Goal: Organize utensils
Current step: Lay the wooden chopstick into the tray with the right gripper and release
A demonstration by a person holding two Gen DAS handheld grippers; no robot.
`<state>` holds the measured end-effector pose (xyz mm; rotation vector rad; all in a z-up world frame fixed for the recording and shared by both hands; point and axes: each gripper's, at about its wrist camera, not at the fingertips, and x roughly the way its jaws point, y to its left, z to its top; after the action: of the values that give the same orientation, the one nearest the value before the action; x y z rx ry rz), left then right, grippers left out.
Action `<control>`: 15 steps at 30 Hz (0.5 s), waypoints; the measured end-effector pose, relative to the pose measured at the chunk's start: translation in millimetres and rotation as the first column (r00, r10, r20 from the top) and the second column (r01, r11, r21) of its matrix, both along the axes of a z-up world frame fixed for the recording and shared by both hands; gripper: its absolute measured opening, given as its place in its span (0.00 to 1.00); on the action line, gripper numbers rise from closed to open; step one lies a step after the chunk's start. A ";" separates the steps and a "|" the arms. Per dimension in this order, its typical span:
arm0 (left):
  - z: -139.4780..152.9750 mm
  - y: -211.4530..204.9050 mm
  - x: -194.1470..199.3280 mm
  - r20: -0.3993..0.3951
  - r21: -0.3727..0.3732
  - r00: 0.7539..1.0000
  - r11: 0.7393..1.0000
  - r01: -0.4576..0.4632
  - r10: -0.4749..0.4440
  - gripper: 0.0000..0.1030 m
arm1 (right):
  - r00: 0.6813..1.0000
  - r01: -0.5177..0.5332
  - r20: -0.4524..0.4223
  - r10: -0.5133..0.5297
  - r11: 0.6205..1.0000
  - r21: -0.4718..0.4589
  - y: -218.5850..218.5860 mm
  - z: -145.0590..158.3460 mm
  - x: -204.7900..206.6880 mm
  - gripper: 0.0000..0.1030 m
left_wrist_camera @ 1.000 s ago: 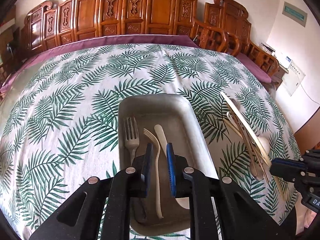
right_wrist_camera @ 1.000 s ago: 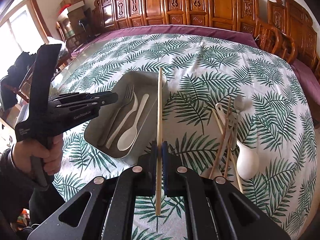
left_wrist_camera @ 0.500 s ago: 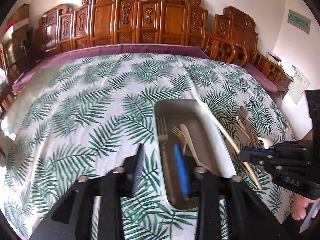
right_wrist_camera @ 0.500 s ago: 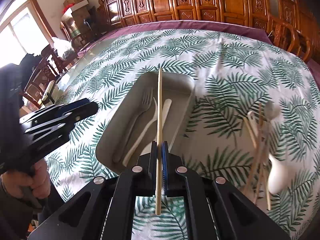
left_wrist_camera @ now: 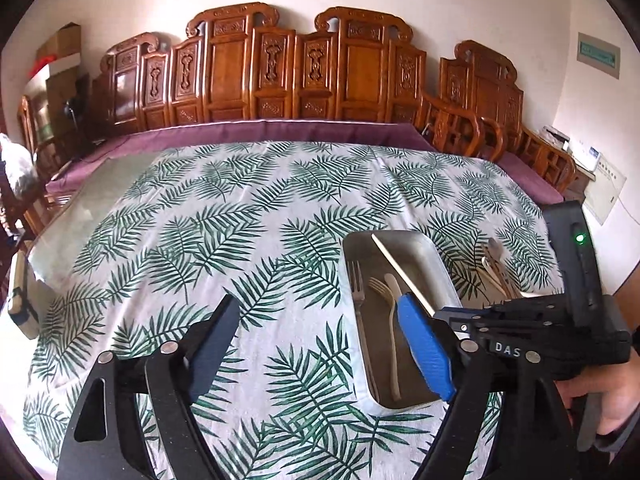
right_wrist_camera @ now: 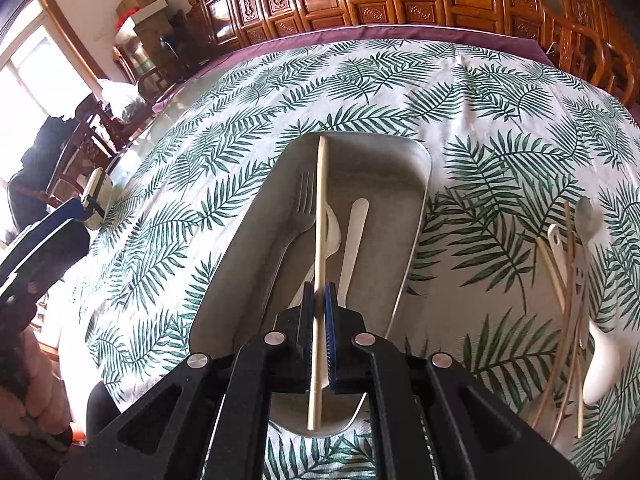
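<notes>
Right tool clamped on chopstick, aligned lengthwise over tray for drop-in; left tool wide, clear.

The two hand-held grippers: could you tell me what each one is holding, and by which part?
The right hand-held gripper pinches a chopstick near its lower end, above the tray. The left hand-held gripper is open and holds nothing.

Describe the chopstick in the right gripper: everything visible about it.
The chopstick is one pale, plain stick that looks like wood or bamboo. The right gripper is shut on it near its rear end, and a short length sticks out behind the pads. It points forward over the metal tray, above the fork; whether it touches them is unclear.
</notes>
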<state>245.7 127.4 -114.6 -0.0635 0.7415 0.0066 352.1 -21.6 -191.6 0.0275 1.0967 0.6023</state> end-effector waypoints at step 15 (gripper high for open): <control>-0.5 -8.4 -10.8 -0.003 0.006 1.000 1.000 0.007 -0.007 0.89 | 0.990 -0.026 0.138 0.034 0.998 -0.058 -35.6 27.7 -32.6 0.08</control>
<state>234.9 119.0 -115.1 -0.0552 0.7443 0.0023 319.5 -57.2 -163.9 -0.0788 0.9800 0.5918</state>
